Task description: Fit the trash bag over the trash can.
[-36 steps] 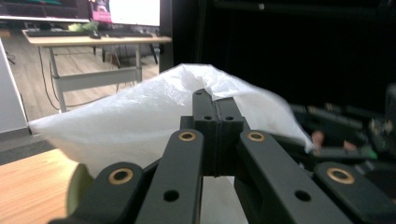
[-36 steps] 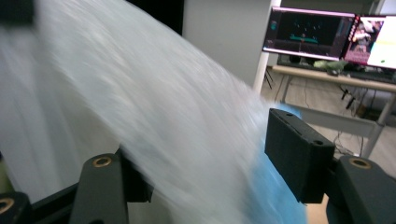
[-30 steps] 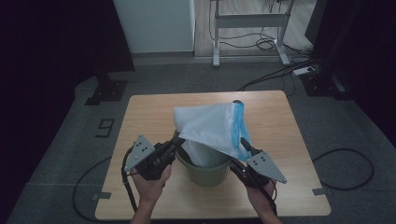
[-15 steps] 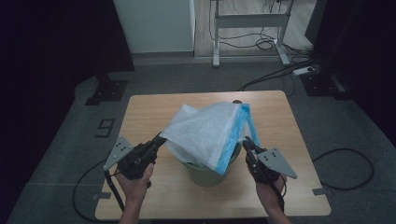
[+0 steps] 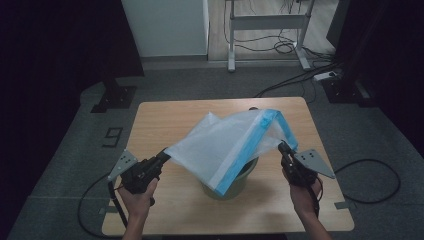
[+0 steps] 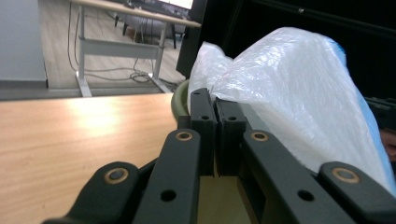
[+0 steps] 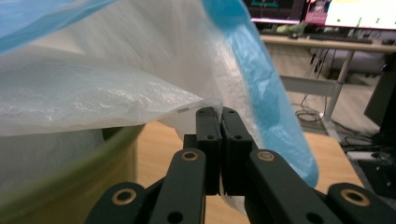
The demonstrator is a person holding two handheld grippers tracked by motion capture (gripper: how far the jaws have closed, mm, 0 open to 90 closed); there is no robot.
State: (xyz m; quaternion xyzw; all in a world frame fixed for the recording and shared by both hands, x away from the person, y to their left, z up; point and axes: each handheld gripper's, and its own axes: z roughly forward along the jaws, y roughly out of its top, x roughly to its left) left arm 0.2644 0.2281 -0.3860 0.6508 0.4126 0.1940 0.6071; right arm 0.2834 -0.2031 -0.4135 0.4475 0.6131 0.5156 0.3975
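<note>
While both tongs (image 5: 165,157) (image 5: 281,147) pinch the plastic bag (image 5: 225,145), the high view reveals the green bin (image 5: 235,186) beneath.

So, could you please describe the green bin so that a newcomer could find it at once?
Start at the wooden table; toward its near edge, between the left gripper and right gripper, stands the bin. It is the olive-green round container half hidden under the stretched white bag with blue trim.
</note>
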